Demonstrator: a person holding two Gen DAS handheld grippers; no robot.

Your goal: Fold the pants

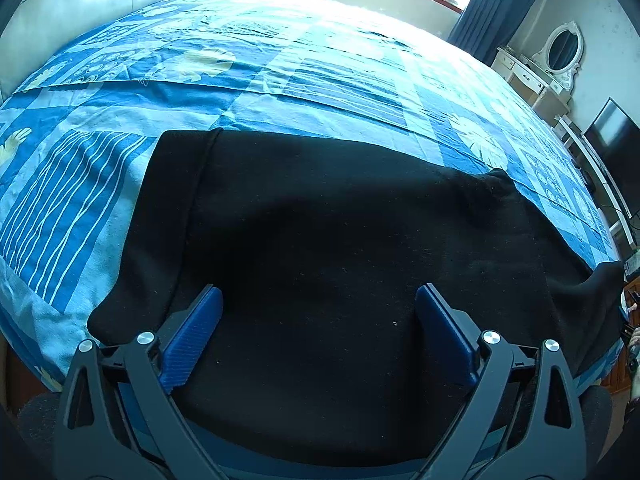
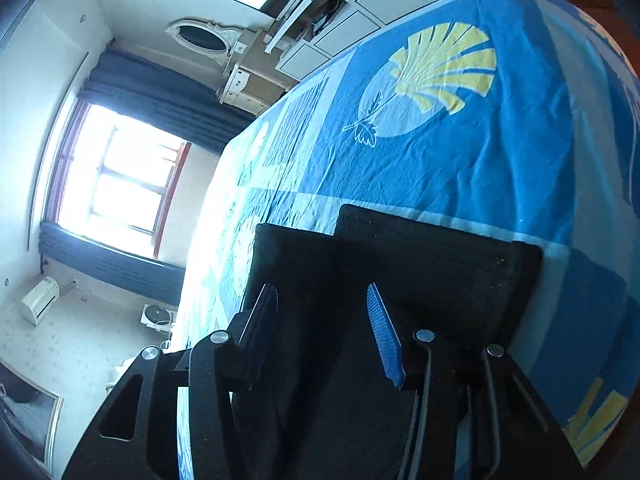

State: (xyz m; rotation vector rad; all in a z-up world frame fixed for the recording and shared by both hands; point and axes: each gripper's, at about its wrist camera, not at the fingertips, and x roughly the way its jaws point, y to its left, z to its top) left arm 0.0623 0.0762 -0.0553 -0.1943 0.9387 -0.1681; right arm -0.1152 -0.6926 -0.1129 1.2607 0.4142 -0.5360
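Black pants (image 1: 340, 240) lie spread on a bed with a blue patterned sheet (image 1: 280, 80), near its front edge. My left gripper (image 1: 318, 300) is open just above the middle of the pants, its blue pads (image 1: 192, 336) wide apart and empty. In the right wrist view, which is rolled sideways, the pants (image 2: 420, 264) end in two cuffs on the sheet (image 2: 460, 152). My right gripper (image 2: 322, 300) is open over this end, jaws apart, with black cloth between and below them; I cannot tell if it touches.
A grey headboard (image 1: 80, 12) is at the far left. A window with dark curtains (image 1: 480, 20), a white dresser with an oval mirror (image 1: 560, 52) and a dark TV (image 1: 616, 140) stand beyond the bed's right side. A fan (image 2: 158, 314) is near the wall.
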